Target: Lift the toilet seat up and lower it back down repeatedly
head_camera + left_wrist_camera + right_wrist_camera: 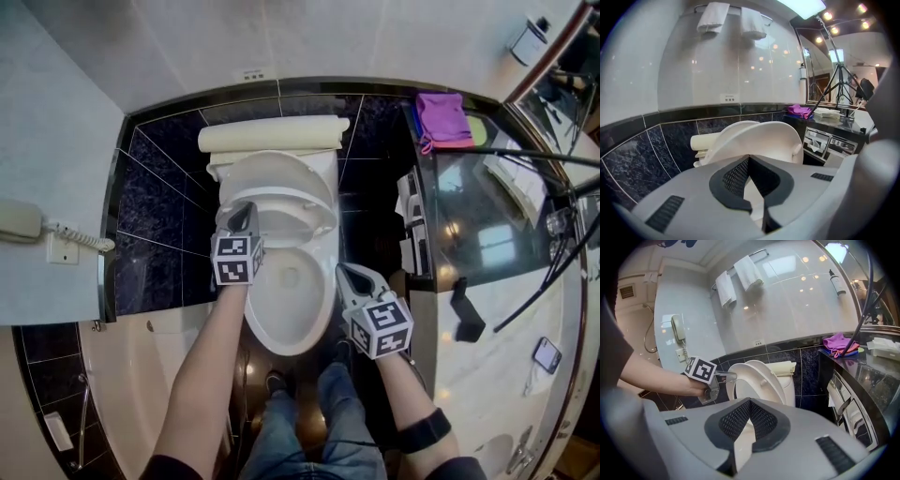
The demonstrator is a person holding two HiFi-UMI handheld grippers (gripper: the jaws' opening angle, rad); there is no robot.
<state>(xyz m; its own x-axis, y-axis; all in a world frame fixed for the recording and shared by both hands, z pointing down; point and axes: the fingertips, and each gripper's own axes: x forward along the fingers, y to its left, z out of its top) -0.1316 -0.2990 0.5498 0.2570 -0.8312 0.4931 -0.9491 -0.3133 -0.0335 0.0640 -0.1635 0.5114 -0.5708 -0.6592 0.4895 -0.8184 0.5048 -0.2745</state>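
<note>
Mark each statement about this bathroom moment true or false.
1. The toilet seat is partly raised. True.
2. The right gripper grips the seat. False: it is beside the bowl, jaws shut on nothing.
3. A purple cloth lies on the counter. True.
4. The wall phone is to the toilet's right. False: it is on the left in the head view.
5. The left gripper has its tip at the seat's rim. True.
</note>
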